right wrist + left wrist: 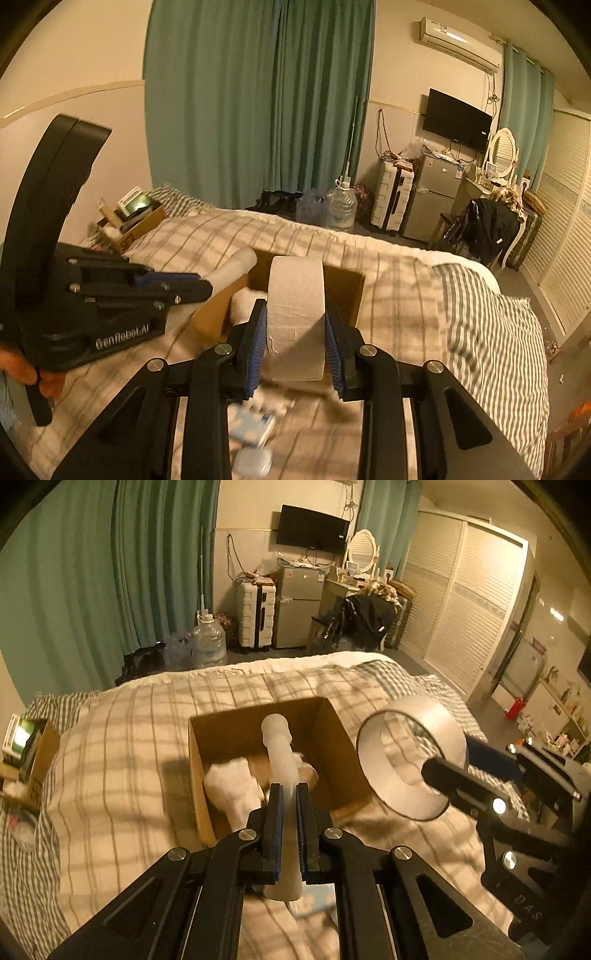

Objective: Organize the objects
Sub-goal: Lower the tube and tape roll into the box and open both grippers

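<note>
An open cardboard box (328, 720) sits on the checked bedspread and holds white soft items (232, 786). My left gripper (289, 794) is shut on a white translucent bottle (280, 753), held over the box's near edge; it also shows in the right wrist view (232, 273). My right gripper (295, 325) is shut on a wide roll of tape (295, 314), held just right of the box (347, 291). The roll (410, 753) shows at the right in the left wrist view.
Small white and blue items (255, 428) lie on the bed (461, 314) below my right gripper. A second cardboard box with books (133, 218) stands at the bed's far left. Water jugs (208, 642), a suitcase, a small fridge and a chair stand beyond the bed.
</note>
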A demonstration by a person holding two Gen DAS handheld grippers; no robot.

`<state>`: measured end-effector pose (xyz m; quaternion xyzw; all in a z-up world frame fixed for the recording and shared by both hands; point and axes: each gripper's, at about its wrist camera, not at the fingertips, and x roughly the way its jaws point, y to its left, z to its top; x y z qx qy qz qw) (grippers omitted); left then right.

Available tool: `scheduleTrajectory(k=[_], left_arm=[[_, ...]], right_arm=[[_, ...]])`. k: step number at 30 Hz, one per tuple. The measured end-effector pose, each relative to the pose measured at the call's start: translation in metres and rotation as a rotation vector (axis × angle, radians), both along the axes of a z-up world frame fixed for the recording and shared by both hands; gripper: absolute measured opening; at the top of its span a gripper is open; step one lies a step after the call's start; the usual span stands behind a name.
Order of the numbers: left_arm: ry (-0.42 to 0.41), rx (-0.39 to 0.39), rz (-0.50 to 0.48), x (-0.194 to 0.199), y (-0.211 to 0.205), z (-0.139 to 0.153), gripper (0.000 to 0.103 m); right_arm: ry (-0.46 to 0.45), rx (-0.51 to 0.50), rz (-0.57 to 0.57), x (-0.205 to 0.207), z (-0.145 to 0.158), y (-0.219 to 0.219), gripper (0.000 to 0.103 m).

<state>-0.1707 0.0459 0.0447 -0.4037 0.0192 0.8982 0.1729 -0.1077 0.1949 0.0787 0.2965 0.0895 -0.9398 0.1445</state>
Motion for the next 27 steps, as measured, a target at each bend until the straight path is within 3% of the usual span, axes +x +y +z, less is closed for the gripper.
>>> scheduleTrajectory(k=[6,12,19,23,24,26,27], left_arm=[[-0.004,-0.057,0.019,-0.059,0.007,-0.023,0.006],[-0.043,-0.071,0.038,-0.105,0.005,-0.063,0.006],[-0.087,-0.075,0.041,-0.127,0.004,-0.107,0.006],[-0.109,-0.077,0.024,-0.126,0.007,-0.12,0.012],[-0.112,-0.086,0.022,-0.122,0.01,-0.119,0.014],[-0.102,-0.115,0.019,-0.114,0.014,-0.113,0.019],[-0.088,-0.131,0.018,-0.108,0.015,-0.107,0.021]], right_arm=[[-0.037,0.006,-0.01,-0.072,-0.011,-0.004,0.028],[-0.092,0.016,-0.025,-0.132,-0.048,-0.008,0.028],[-0.161,-0.003,-0.043,-0.161,-0.101,-0.004,0.028],[-0.156,-0.025,-0.039,-0.159,-0.105,0.003,0.029],[-0.144,-0.021,-0.044,-0.158,-0.101,0.004,0.031],[-0.104,-0.02,-0.061,-0.149,-0.085,0.009,0.051],[-0.088,-0.026,-0.068,-0.144,-0.077,0.013,0.054]])
